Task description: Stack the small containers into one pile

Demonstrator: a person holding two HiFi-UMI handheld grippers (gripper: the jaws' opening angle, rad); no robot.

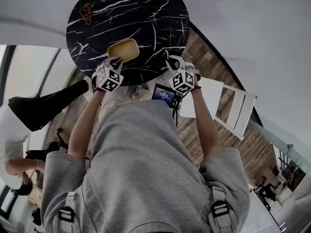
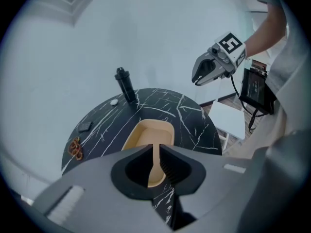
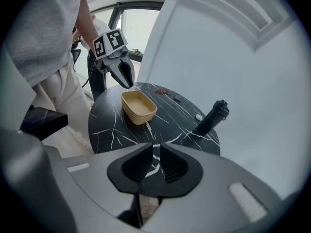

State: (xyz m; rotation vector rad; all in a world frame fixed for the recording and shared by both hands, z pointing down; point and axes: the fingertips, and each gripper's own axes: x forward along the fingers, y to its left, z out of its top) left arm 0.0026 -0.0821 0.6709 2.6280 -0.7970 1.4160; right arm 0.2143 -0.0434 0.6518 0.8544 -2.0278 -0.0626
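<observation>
A round black marble-patterned table carries 1 tan container near the edge closest to the person; a line runs round its side below the rim, and I cannot tell whether more than 1 is nested there. The left gripper hangs just above the container's end nearest the person; its 2 jaws stand a narrow gap apart, the container shows through that gap below them, and the pads press on nothing. The right gripper hovers over the table's near right edge, apart from the container; its jaws are slightly apart with only tabletop showing between them. On the far side a black bottle stands upright with a small white thing just beside it; a flat dark thing and a brown pretzel-shaped thing lie near the rim. A lit screen hangs at the person's waist.
</observation>
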